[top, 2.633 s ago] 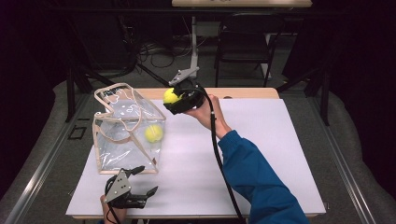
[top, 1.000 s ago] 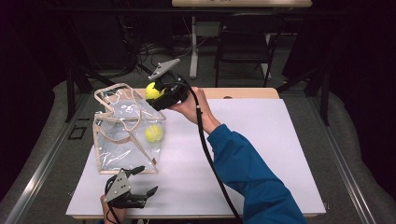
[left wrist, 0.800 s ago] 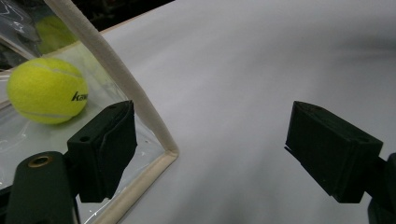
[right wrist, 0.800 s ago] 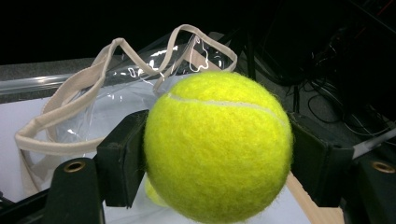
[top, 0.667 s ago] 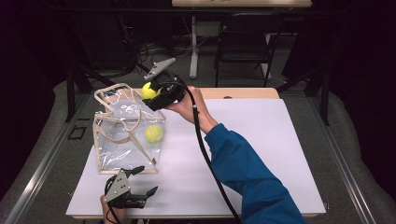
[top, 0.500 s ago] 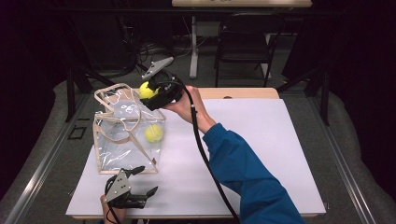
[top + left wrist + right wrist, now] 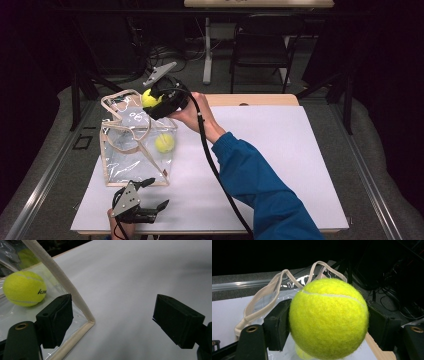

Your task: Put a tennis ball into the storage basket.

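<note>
Dark room w/ chairs and cables behind; a white-topped table (image 7: pixel 280 165) carries everything. The held tennis ball (image 7: pixel 328 318) sits clamped between the two black jaws of the right gripper (image 7: pixel 159 101), which hangs over the back-left part of the table, right at the top opening of the clear bag (image 7: pixel 131 159). In the right gripper view the bag's cream handles (image 7: pixel 273 288) loop up just behind and below the ball, so the opening lies down and slightly ahead of the jaws; the drop looks near-vertical, prob. only a small reach further over the rim before letting go. A second tennis ball (image 7: pixel 164 142) already lies inside the bag, on the side facing the right edge of the table. The bag stands upright toward the left edge, its long side running front to back. The left gripper (image 7: pixel 150 200) rests near the front-left corner, jaws spread wide w/ nothing between them; its own view has the bag's bottom corner seam (image 7: pixel 87 321) just beside its near jaw. It's nearer the bag's base, but the right one holds the ball.
</note>
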Motion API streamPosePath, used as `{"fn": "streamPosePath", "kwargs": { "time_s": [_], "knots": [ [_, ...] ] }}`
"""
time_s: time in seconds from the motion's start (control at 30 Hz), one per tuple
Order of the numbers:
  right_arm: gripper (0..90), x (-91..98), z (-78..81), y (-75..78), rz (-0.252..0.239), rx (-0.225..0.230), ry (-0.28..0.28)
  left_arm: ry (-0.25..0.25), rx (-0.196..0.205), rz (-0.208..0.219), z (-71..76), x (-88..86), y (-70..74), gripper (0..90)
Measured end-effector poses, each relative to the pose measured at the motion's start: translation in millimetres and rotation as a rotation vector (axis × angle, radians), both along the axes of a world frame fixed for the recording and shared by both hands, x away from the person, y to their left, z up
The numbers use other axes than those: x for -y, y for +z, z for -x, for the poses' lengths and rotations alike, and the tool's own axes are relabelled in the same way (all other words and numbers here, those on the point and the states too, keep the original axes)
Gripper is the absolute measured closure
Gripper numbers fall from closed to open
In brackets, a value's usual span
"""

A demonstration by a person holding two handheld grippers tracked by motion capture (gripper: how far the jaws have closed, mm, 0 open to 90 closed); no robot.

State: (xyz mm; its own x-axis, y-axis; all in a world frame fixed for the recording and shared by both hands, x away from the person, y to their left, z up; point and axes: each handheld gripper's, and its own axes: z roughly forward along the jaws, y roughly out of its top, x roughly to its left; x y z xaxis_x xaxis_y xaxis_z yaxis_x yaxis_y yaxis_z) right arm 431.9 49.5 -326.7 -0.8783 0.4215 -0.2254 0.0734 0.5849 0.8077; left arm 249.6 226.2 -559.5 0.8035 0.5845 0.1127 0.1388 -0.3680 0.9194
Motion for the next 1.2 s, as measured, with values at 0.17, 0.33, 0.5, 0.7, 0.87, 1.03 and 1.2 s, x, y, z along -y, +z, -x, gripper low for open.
{"fn": "streamPosePath", "kwargs": {
  "time_s": [0.17,0.33,0.5,0.7,0.87,1.03,1.2],
  "knots": [
    [26.6,-4.7,1.1,0.6,0.003,0.002,0.006,0.0,0.001,0.0,-0.2,-0.2,0.0,15.9],
    [26.6,-8.4,2.7,2.5,0.002,0.005,0.012,0.001,0.001,0.001,-0.1,-0.2,-0.1,15.9],
    [26.6,-12.0,3.7,2.7,0.006,0.008,0.018,0.0,0.0,0.001,-0.2,-0.1,-0.1,15.9],
    [26.6,-18.2,4.9,4.2,0.013,0.013,0.03,-0.002,0.0,0.002,-0.3,-0.3,-0.1,15.9],
    [26.6,-24.2,5.3,3.8,0.018,0.012,0.037,-0.002,0.002,0.001,-0.4,-0.5,0.0,15.9],
    [26.6,-29.5,4.6,1.5,0.026,0.01,0.044,-0.002,0.0,0.003,-0.3,-0.4,-0.1,15.9],
    [26.6,-34.9,4.2,0.0,0.03,0.004,0.05,-0.002,0.0,0.002,-0.4,-0.4,-0.1,15.9]
  ]
}}
